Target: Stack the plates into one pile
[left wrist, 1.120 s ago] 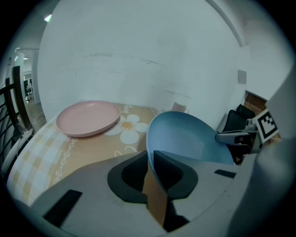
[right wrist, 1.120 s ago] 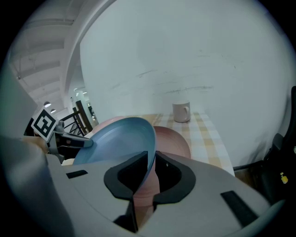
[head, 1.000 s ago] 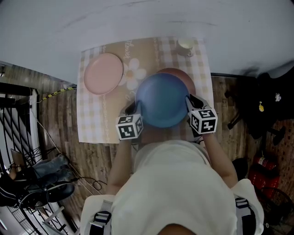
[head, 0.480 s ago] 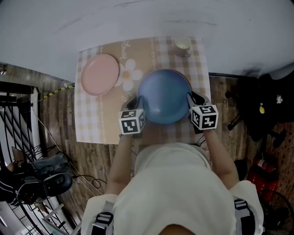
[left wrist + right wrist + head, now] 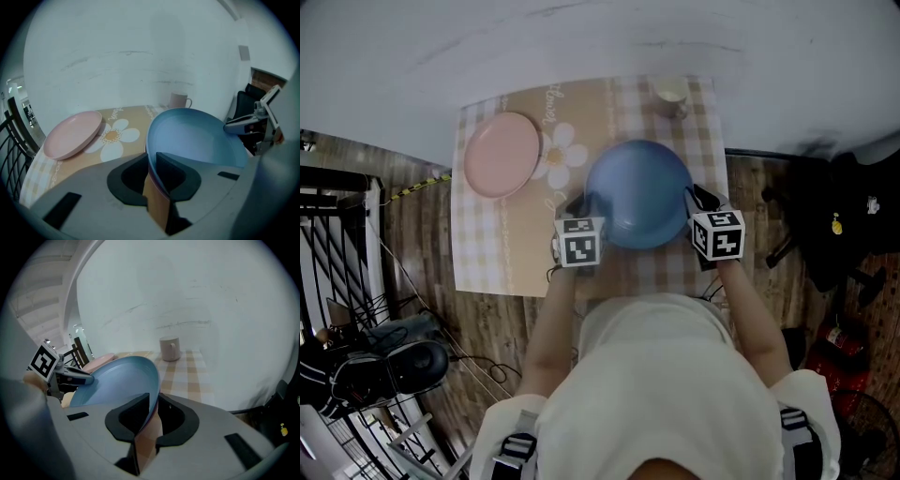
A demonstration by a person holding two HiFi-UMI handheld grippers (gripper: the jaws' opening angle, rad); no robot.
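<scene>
A large blue plate point(image 5: 639, 192) lies level over the right half of the checked cloth point(image 5: 497, 253). My left gripper point(image 5: 580, 207) has the plate's left rim between its jaws, which are opening. My right gripper point(image 5: 695, 199) is shut on the right rim. The left gripper view has the blue plate point(image 5: 197, 138) running into the left gripper point(image 5: 151, 168), with a mauve edge right under its rim. The right gripper view shows the same plate point(image 5: 117, 380) in the right gripper point(image 5: 152, 411). A pink plate point(image 5: 502, 155) sits apart at the far left.
A pale mug point(image 5: 672, 92) stands at the cloth's far right corner, just beyond the blue plate. The white wall runs close behind the table. Wooden floor, a black rack at the left and dark bags at the right surround the table.
Both grippers carried the blue plate away from me and to the right, and lower. It now covers the reddish plate that showed behind it a second ago.
</scene>
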